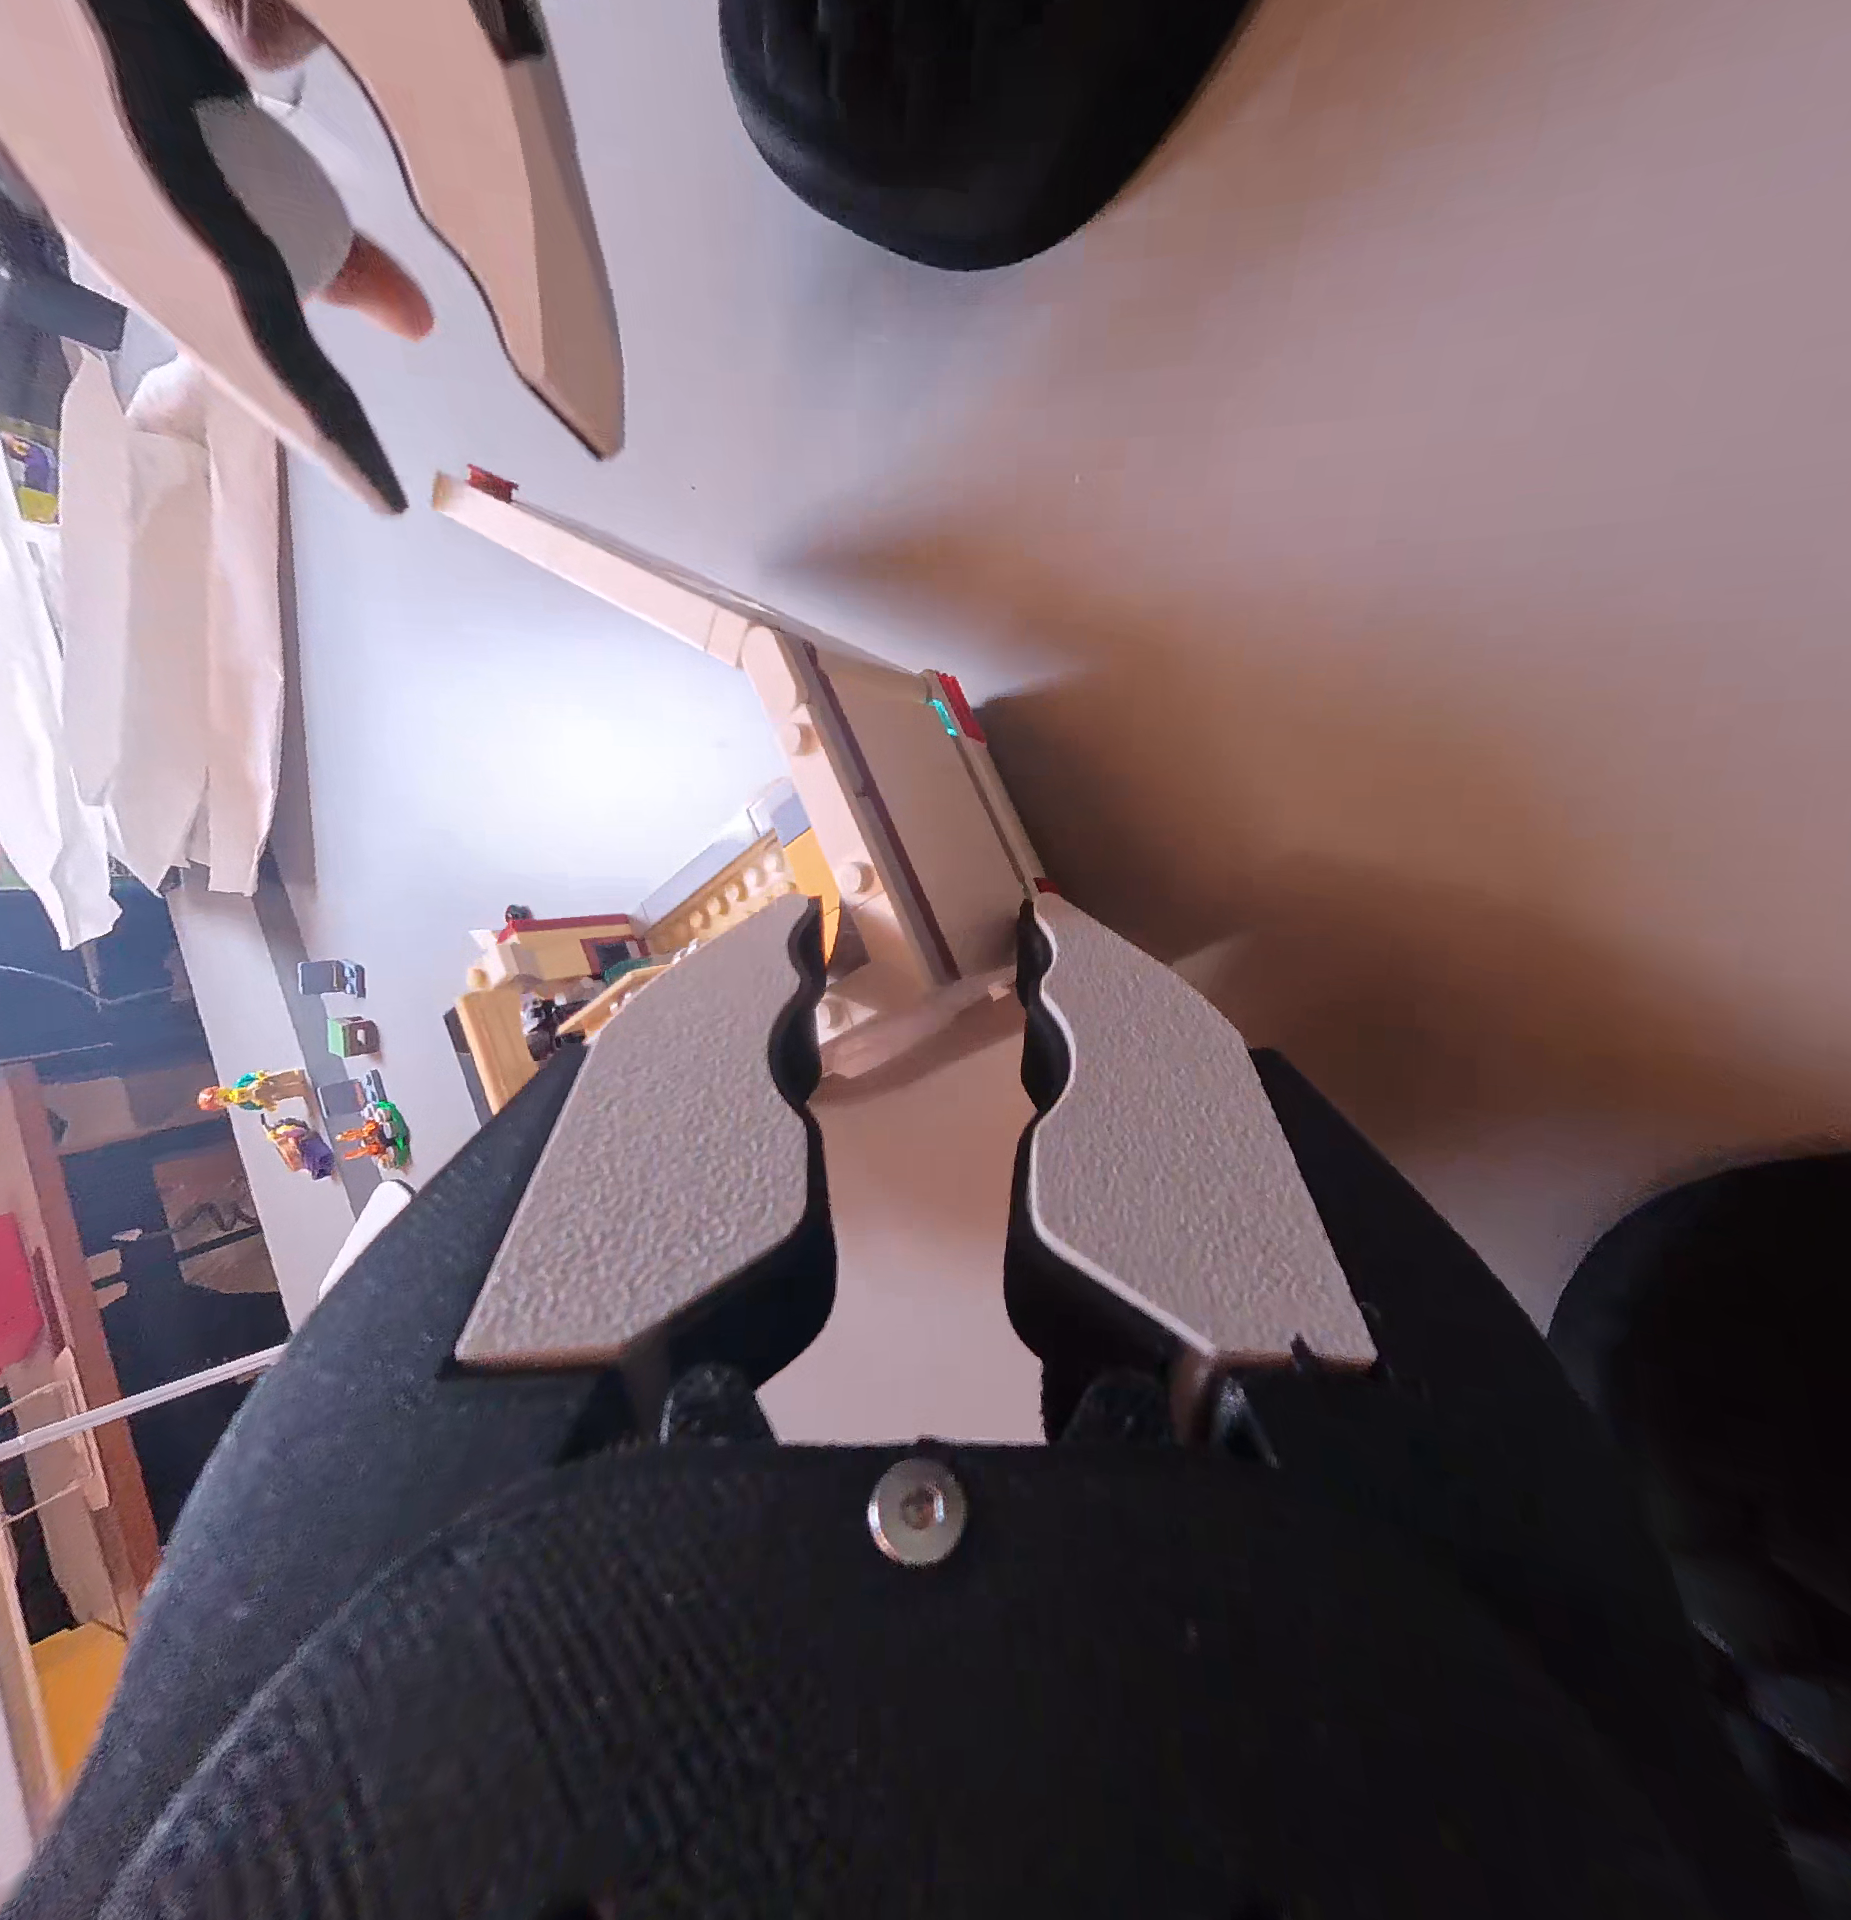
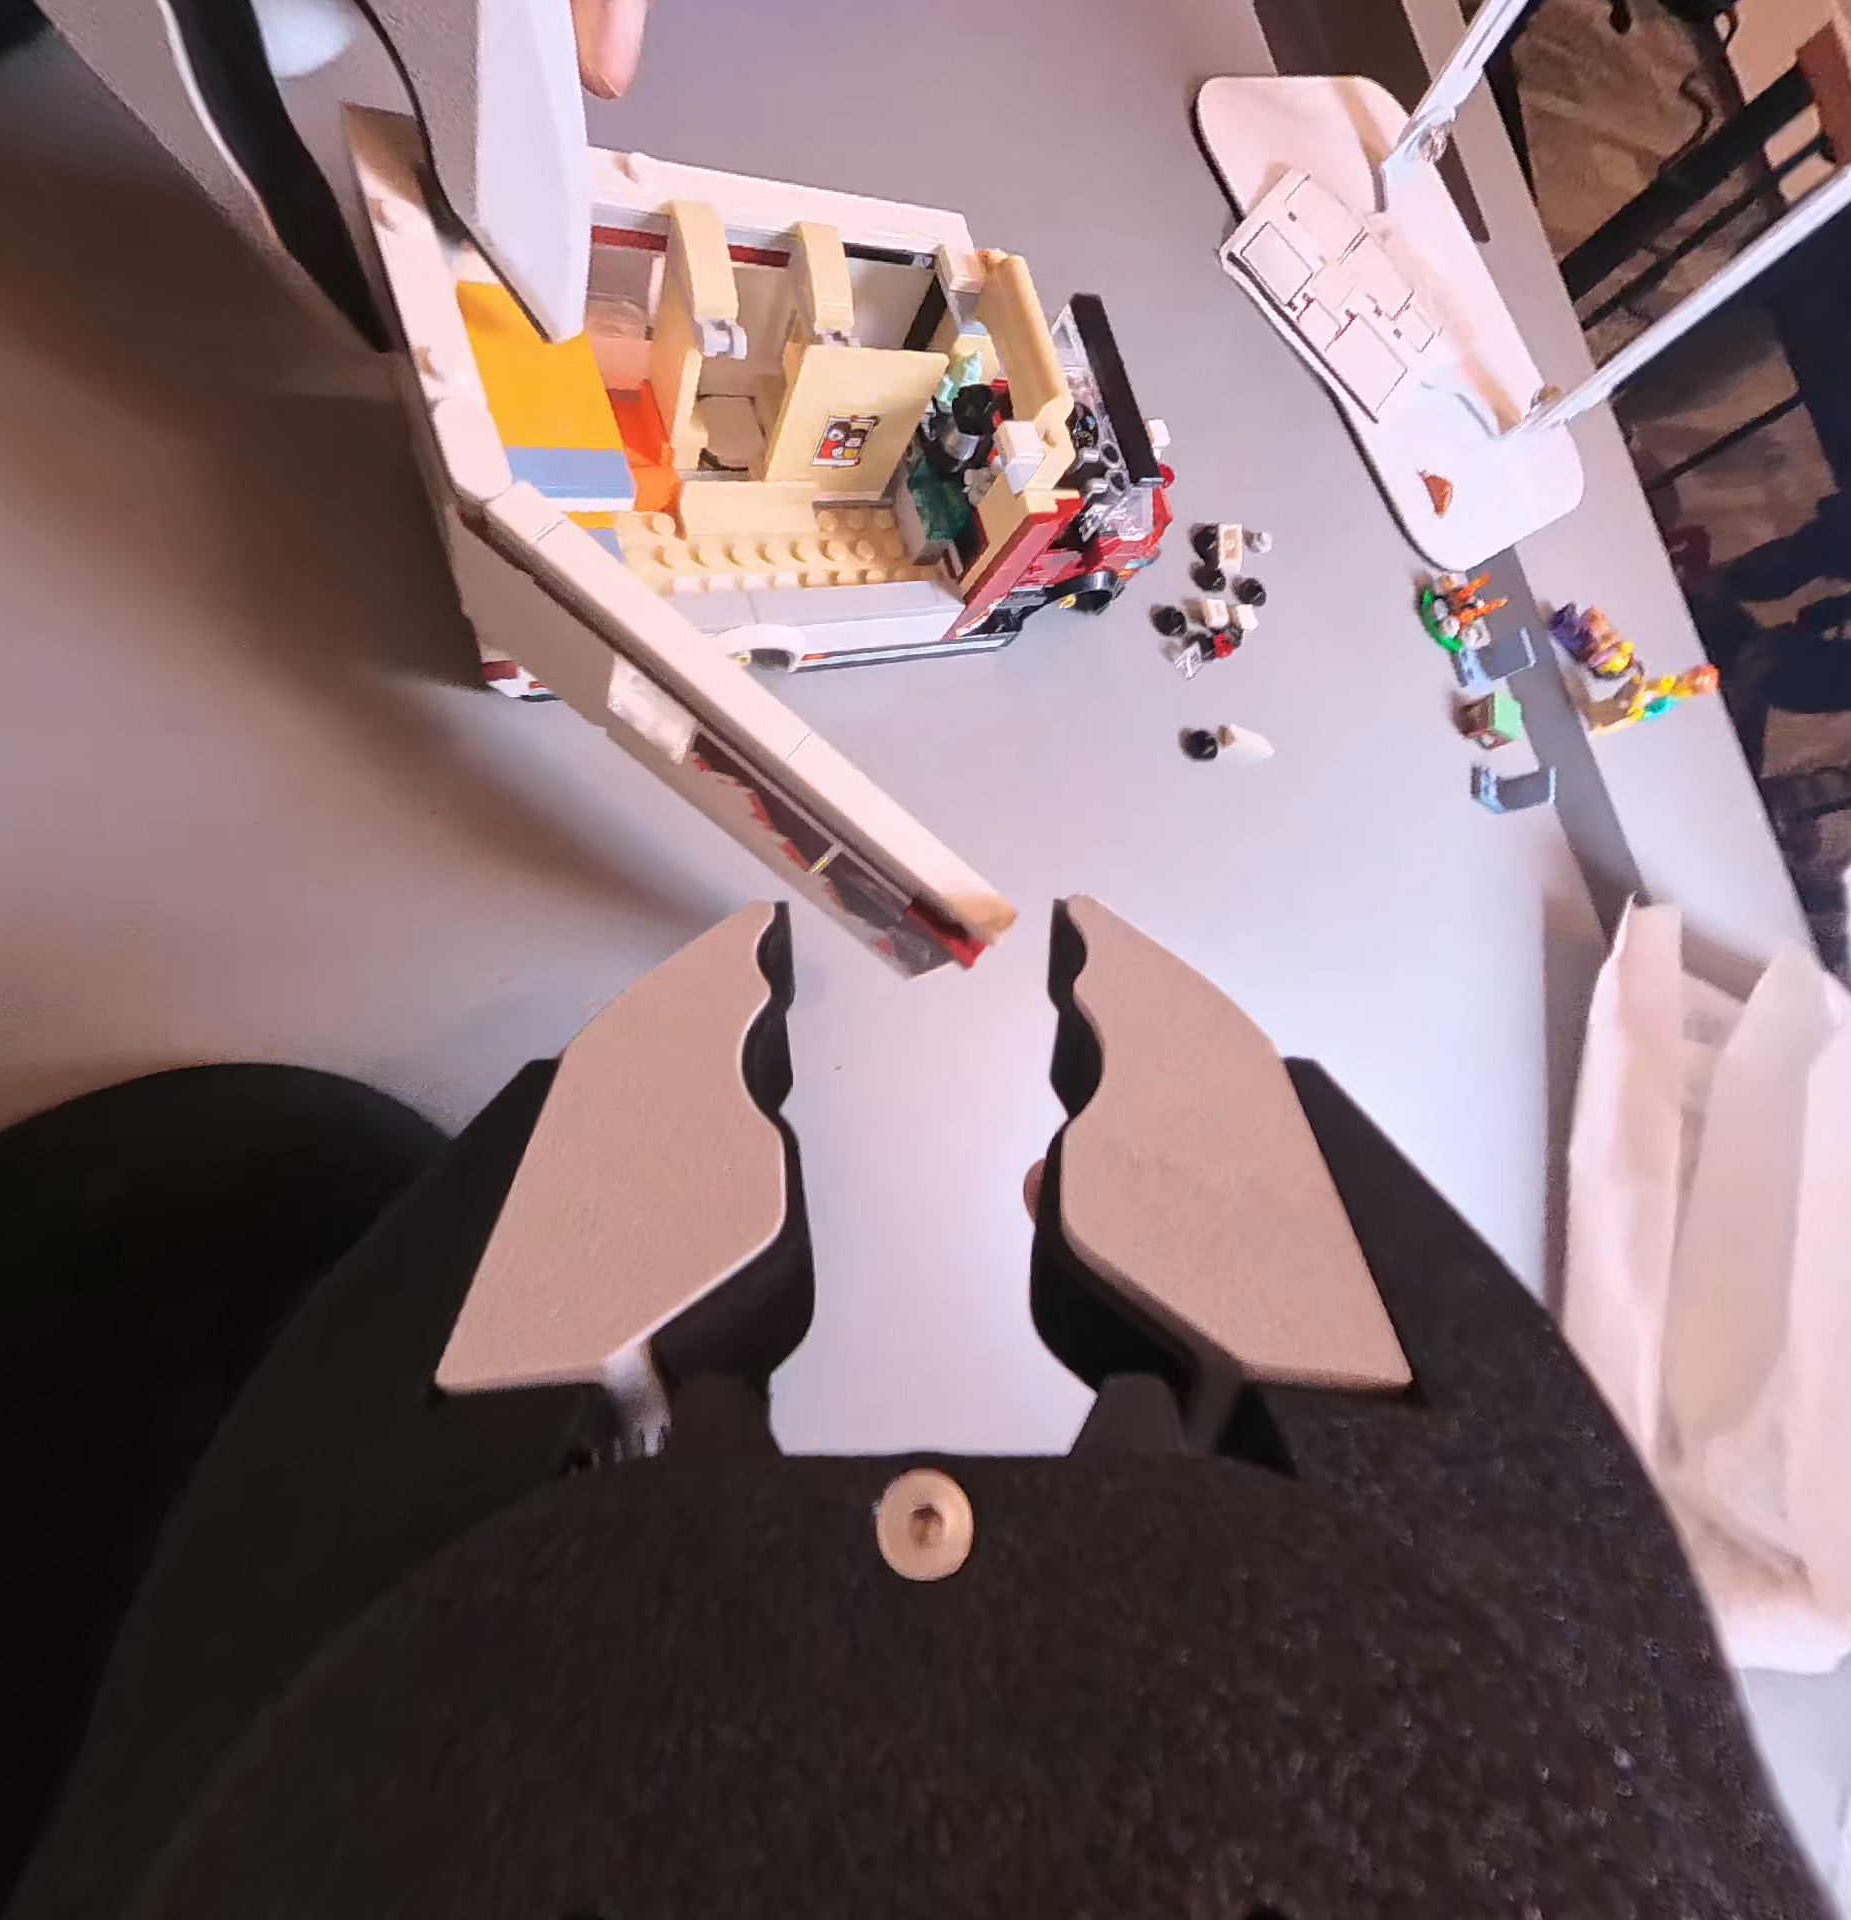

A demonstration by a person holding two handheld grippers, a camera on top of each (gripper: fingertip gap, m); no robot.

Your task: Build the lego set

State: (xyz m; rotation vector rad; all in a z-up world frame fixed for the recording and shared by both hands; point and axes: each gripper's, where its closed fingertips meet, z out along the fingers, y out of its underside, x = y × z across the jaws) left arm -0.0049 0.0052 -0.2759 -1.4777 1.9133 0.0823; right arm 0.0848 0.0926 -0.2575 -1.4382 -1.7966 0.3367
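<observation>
Your right gripper (image 2: 921, 925) has its jaws apart at the middle of the frame, and the end of the swung-out white side wall (image 2: 755, 748) of the toy van (image 2: 796, 416) sits just between the tips, not squeezed. Your left gripper (image 1: 921, 925) has its jaws on either side of the van's back wall (image 1: 921, 810), but you cannot tell if they press it. I think slow, gentle moves are best here, since the brick wall could pop off onto the worktop (image 2: 1264, 935)
</observation>
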